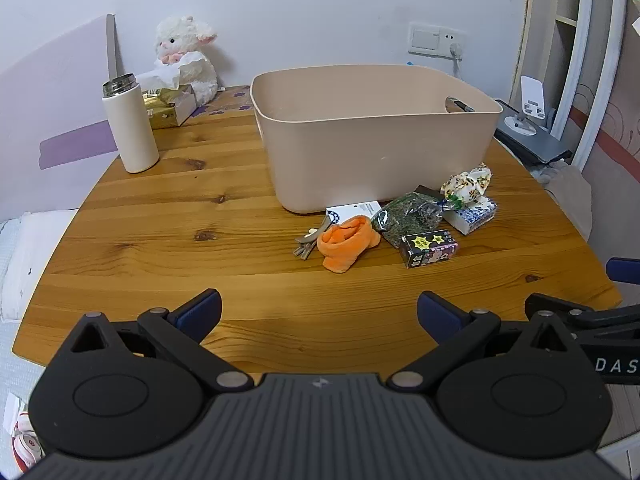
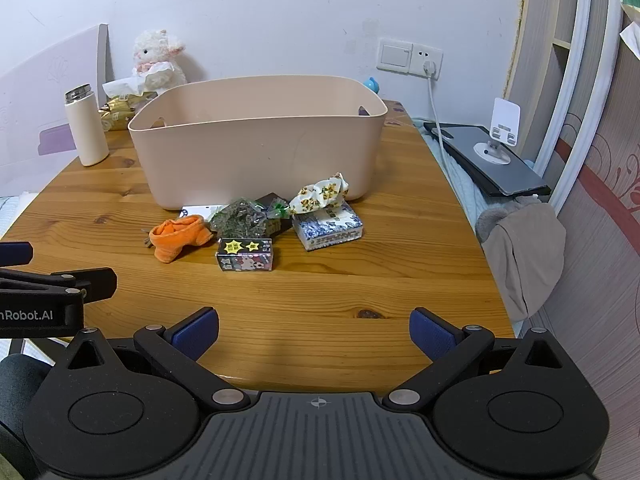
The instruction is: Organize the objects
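A beige plastic bin (image 1: 376, 140) (image 2: 256, 140) stands on the wooden table (image 1: 160, 240) (image 2: 360, 280). In front of it lie an orange cloth toy (image 1: 344, 242) (image 2: 178, 236), a bag of dried herbs (image 1: 412, 214) (image 2: 244, 216), a small black box with yellow stars (image 1: 430, 249) (image 2: 246, 255), a blue-white tissue pack (image 1: 474, 214) (image 2: 328, 228), a floral scrunchie (image 1: 468, 184) (image 2: 320, 194), keys (image 1: 308, 242) and a white card (image 1: 352, 212). My left gripper (image 1: 318, 312) and right gripper (image 2: 314, 330) hover open and empty near the front edge.
A white thermos (image 1: 130, 128) (image 2: 86, 130), a gold tissue box (image 1: 168, 106) and a plush lamb (image 1: 188, 56) (image 2: 156, 60) stand at the back left. A laptop with a phone stand (image 2: 500, 152) and a grey garment (image 2: 524, 248) lie right of the table.
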Demonstrator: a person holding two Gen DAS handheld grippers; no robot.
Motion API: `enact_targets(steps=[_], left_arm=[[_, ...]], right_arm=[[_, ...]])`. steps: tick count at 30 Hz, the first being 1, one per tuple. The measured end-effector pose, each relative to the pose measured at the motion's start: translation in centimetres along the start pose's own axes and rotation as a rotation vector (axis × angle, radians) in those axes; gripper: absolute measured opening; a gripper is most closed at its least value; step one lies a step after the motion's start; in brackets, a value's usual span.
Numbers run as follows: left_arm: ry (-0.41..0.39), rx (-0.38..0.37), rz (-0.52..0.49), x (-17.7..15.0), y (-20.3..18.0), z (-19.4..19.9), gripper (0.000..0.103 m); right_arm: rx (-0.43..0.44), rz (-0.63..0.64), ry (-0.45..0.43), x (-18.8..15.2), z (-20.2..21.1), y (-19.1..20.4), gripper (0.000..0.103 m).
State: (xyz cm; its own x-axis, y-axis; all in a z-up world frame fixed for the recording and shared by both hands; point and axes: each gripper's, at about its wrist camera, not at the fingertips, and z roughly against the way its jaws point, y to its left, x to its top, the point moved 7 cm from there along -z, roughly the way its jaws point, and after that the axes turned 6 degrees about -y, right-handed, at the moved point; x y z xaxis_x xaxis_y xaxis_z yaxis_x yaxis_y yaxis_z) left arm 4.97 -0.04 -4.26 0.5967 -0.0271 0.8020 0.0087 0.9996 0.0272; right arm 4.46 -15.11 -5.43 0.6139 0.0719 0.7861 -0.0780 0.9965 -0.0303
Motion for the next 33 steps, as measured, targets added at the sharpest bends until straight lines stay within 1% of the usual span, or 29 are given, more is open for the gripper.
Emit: enact_targets(steps=[6, 15, 16, 33], left_arm=[[-0.001, -0.002, -0.001, 0.00, -0.10, 0.10, 0.103], [0.000, -0.002, 0.003, 0.15, -0.03, 0.12, 0.103], [0.001, -0.002, 0.004, 0.14, -0.02, 0.10, 0.103], [0.003, -0.005, 0.005, 0.22, 0.28, -0.23, 0.103]], right_arm=[[0.003, 0.000, 0.001, -0.42, 0.00, 0.13, 0.103], [0.001, 0.004, 0.000, -0.23, 0.07, -0.23, 0.103], [0.001, 0.001, 0.002, -0.03, 0.00, 0.25, 0.103], [0.001, 0.003, 0.005, -0.32, -0.36, 0.15, 0.103]])
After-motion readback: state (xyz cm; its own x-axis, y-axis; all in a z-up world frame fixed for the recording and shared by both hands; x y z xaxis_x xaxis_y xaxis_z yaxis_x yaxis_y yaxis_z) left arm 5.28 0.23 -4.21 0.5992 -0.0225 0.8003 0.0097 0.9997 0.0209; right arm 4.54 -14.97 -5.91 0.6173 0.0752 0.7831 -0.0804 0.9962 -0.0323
